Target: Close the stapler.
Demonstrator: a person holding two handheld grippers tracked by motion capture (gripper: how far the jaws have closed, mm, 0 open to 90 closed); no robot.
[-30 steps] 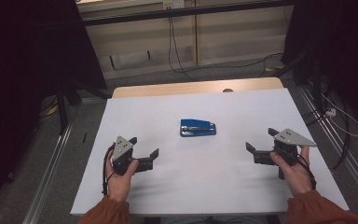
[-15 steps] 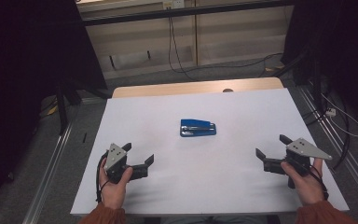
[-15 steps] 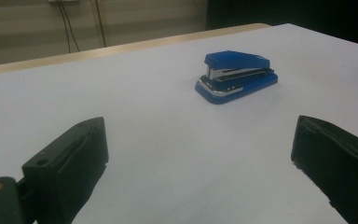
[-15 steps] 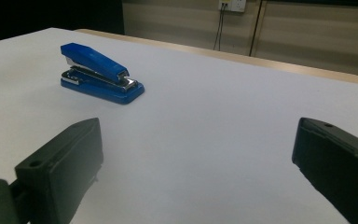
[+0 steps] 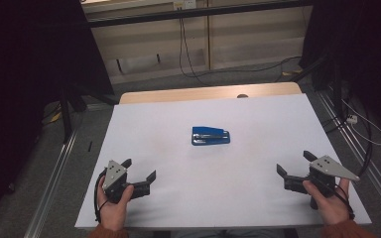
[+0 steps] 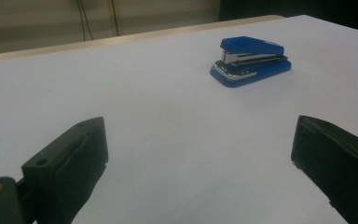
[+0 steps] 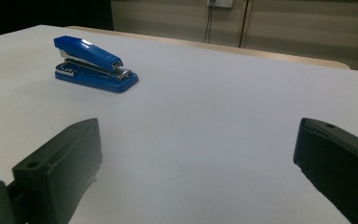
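Lying alone mid-table, stapler; both tongs wide apart.

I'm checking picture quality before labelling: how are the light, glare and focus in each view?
High view: dim and even, dark surroundings, the small blue stapler soft on the white table. Left gripper view: the stapler is fairly sharp with a glint on its metal, while the near black jaws blur. Right gripper view: a highlight on the stapler's top, jaws soft.
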